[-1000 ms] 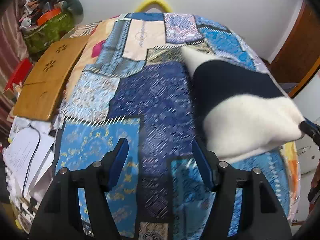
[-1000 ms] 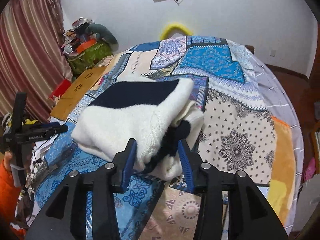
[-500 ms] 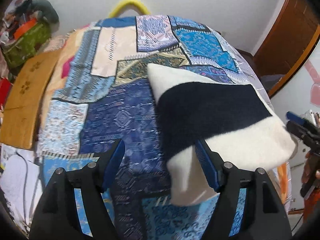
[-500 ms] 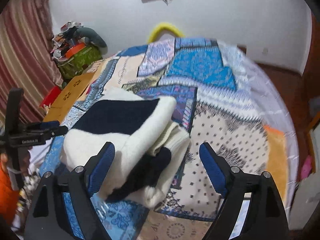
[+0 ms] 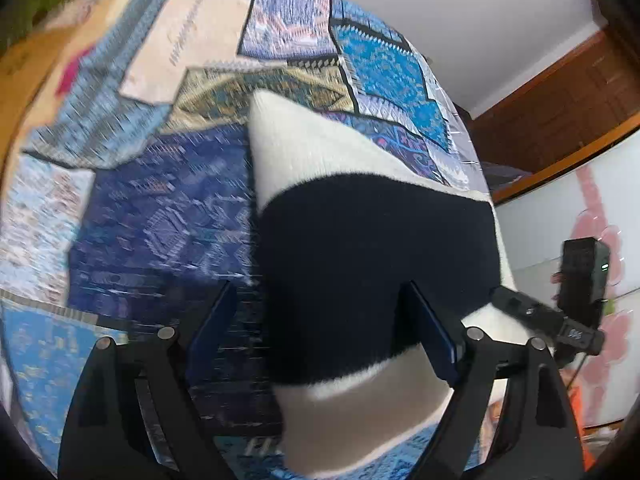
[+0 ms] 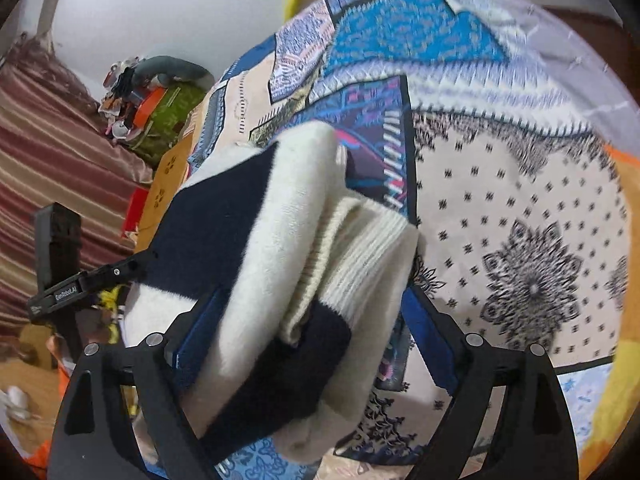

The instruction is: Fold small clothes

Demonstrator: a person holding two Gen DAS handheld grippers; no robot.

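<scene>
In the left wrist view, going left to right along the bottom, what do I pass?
Left finger → patchwork bedspread → folded sweater → right finger → the other gripper.

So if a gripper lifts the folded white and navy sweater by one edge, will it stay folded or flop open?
The sweater would probably flop open: it is soft knit, and its layers lie loose at the ribbed hem. It looks thick and fuzzy, so it is likely not slippery. On the patchwork bedspread it would probably bunch when pushed.
</scene>
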